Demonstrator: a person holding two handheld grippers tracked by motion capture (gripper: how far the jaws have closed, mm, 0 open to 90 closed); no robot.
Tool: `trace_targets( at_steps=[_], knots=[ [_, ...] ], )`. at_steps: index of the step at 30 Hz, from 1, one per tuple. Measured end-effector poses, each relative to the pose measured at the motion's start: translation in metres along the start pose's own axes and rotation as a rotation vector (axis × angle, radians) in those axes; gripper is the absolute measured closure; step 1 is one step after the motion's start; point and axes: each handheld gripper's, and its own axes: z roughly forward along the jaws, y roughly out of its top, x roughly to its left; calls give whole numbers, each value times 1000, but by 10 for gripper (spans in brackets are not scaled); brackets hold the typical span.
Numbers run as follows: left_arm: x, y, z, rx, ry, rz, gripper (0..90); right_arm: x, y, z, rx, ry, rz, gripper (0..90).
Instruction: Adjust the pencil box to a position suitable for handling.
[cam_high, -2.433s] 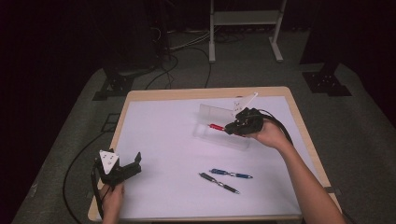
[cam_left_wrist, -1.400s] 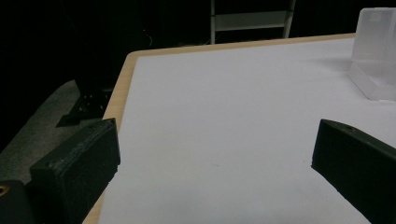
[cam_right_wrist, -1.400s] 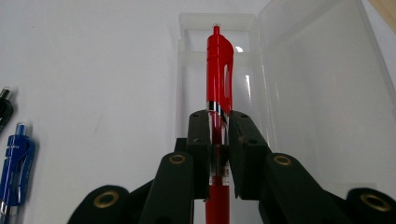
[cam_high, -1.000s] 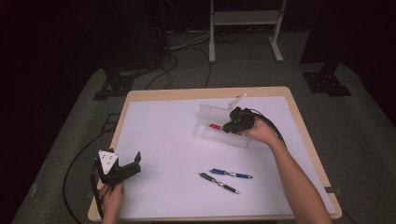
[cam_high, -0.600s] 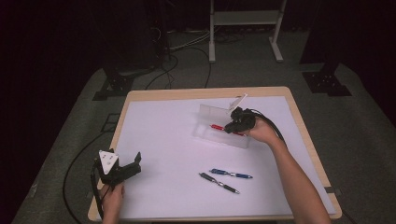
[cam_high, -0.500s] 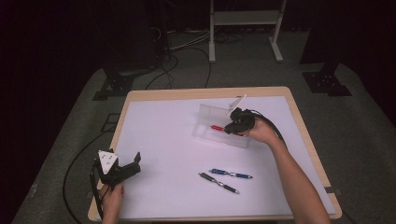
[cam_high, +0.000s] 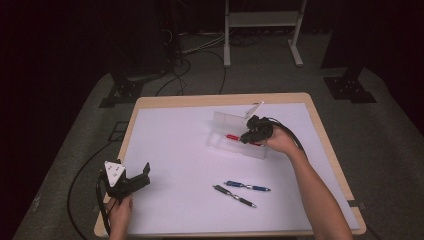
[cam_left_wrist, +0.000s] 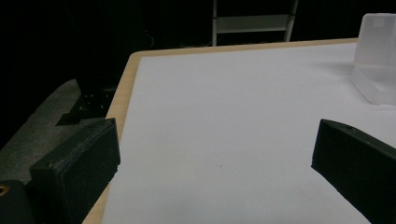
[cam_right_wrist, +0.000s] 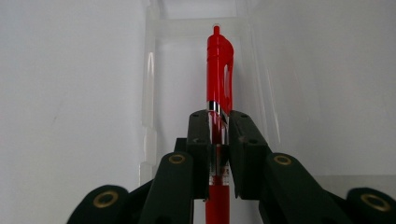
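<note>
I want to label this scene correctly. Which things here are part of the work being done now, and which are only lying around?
In the work:
- red pen, clamped in the right gripper
- clear plastic box, open, pen over its tray

Lying about:
- blue pen, on the white table
- black pen, beside it
- left gripper, open, holding nothing, at the table's near left corner

The red plastic click pen (cam_right_wrist: 218, 60) with a chrome band at its middle lies lengthwise inside the clear plastic pencil box (cam_high: 220, 125) (its lid standing open), which sits on the table toward the far right corner, well clear of the near edge.
</note>
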Motion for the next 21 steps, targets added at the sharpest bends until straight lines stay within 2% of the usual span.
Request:
trace_targets(
  at_steps=[6,7,10,11,13,21],
  knots=[
    [0,0,0,-3,3,0,3,-1,-1,-1,-10,-2,6,776],
    [0,0,0,-1,2,0,4,-1,-1,-1,-14,-7,9,740],
    [0,0,0,-2,3,1,4,-2,-1,-2,-24,-7,14,733],
    [0,0,0,-1,3,1,4,-1,-1,-3,-28,-5,22,691],
    [1,0,-1,-1,5,0,4,-1,-2,-3,-29,0,21,690],
    [0,0,-2,-3,5,-1,3,10,-2,-17,-57,24,-2,661]
  ],
)
